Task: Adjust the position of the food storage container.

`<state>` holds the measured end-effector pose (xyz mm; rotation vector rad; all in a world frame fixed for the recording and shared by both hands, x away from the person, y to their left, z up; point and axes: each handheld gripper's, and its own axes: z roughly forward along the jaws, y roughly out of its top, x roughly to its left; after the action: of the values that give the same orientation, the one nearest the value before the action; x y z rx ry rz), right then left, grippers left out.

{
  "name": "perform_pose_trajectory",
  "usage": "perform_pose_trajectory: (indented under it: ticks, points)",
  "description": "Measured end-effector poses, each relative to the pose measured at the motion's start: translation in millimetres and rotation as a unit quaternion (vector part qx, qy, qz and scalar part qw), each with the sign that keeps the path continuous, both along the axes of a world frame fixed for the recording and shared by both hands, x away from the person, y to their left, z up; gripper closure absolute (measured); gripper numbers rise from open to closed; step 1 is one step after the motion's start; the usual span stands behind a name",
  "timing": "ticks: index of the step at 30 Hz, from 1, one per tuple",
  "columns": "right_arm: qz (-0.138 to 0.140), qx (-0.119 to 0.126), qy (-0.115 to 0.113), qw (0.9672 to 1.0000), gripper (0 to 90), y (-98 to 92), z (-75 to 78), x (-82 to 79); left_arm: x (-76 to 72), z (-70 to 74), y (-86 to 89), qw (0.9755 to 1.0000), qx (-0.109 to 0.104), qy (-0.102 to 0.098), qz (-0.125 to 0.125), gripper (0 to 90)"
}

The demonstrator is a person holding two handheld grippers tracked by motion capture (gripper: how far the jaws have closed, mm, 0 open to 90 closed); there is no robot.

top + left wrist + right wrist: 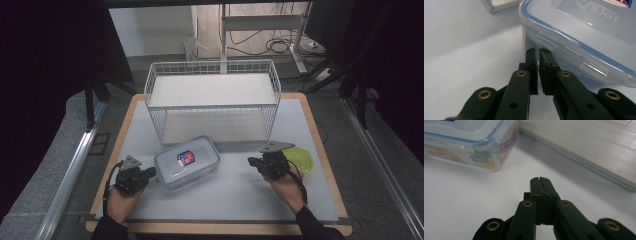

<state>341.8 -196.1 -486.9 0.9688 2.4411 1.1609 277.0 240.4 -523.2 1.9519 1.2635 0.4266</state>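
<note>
Early stage, judging by layout: clear lidded food container (186, 162) flat on worktop (235, 195), in front of white wire basket shelf (212, 100), lid on, all latches apparently down. Not lifted, not in the shelf. Left tool (538, 53) narrowed to a slit, nothing between jaws, tips just at the container's side latch (546, 41). Right tool (540, 180) fully closed, empty, apart from the container, near a yellow-green lid (301, 159). Left to do, probably: unlatch or move the container. Writing: embossed "LOCK" partly readable on lid, red-blue sticker (185, 158) unreadable.
</note>
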Motion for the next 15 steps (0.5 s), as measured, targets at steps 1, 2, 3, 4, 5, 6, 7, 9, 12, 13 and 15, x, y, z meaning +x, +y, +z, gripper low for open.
perform_pose_trajectory:
  ticks: [1,2,3,4,5,6,7,9,12,13,15]
  points:
    - [0.0,0.002,0.0,1.0,89.5,0.9,-0.4,0.9,3.7,0.3,-2.4,1.0,0.002,0.0,-0.002,85.7]
    - [-0.001,0.003,0.002,1.0,89.5,2.2,-0.7,1.8,7.3,0.6,-4.6,1.0,0.005,-0.001,-0.004,85.8]
    - [-0.001,0.002,0.001,1.0,89.5,3.8,-1.2,2.8,10.7,0.9,-6.7,1.0,0.007,-0.002,-0.006,85.8]
    - [0.0,0.002,0.002,1.0,89.5,5.4,-1.8,3.9,13.9,1.1,-8.6,0.9999,0.009,-0.003,-0.007,85.8]
    - [-0.001,0.002,0.002,1.0,89.5,7.2,-2.9,5.3,16.9,1.2,-10.6,0.9999,0.01,-0.003,-0.007,85.8]
    - [-0.001,0.001,0.003,1.0,89.5,9.1,-4.3,6.9,19.7,1.2,-12.6,0.9999,0.01,-0.004,-0.008,85.8]
    - [-0.001,0.0,0.005,1.0,89.5,11.3,-5.6,8.5,22.3,1.3,-14.7,0.9999,0.011,-0.005,-0.008,85.8]
    - [0.0,-0.003,0.003,1.0,89.5,16.2,-8.0,11.3,27.5,1.5,-18.5,0.9998,0.012,-0.006,-0.011,85.8]
    - [-0.002,-0.003,0.002,1.0,89.6,23.4,-9.8,15.5,34.9,1.7,-24.8,0.9997,0.013,-0.009,-0.017,86.0]
    - [-0.002,-0.003,0.002,1.0,89.6,23.4,-9.8,15.5,34.9,1.7,-24.8,0.9997,0.013,-0.009,-0.017,86.1]
    - [-0.004,-0.003,-0.003,1.0,89.6,31.0,-11.2,20.0,42.3,1.4,-31.1,0.9997,0.008,-0.009,-0.022,86.2]
